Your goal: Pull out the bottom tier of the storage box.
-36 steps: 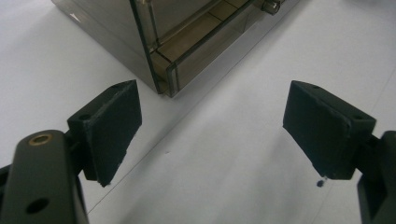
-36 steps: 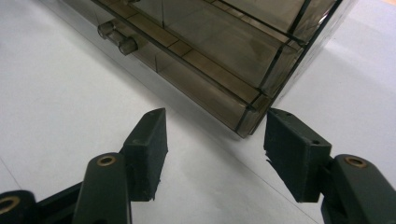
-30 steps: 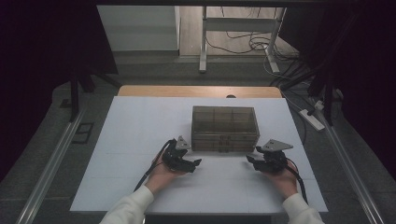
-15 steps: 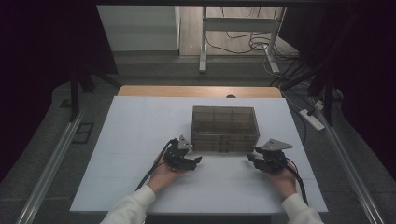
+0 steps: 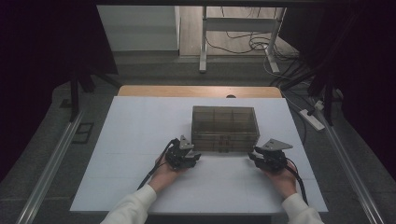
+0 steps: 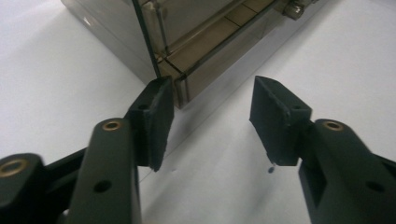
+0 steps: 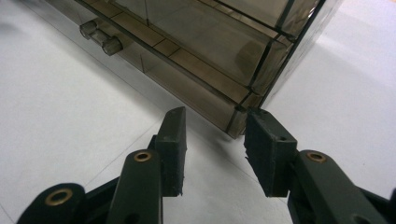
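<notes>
Item: smoked-plastic drawer box, centre of white table. L gripper at box's front-left corner, jaws wide, nothing held. R gripper at front-right corner, jaws apart, nothing held.

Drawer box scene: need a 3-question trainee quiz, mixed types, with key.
1. True or false: the left tongs are shut on the smoky clear drawer box.
2. Multiple choice: the right tongs point at the box's A) top lid, B) lower front corner, C) back wall.
3. Fill in: the box stands on a ____ table.

Key:
1. False. Their jaws stand apart, with the box's corner just ahead of them.
2. B. The corner lies just ahead of the open jaws.
3. White.
</notes>
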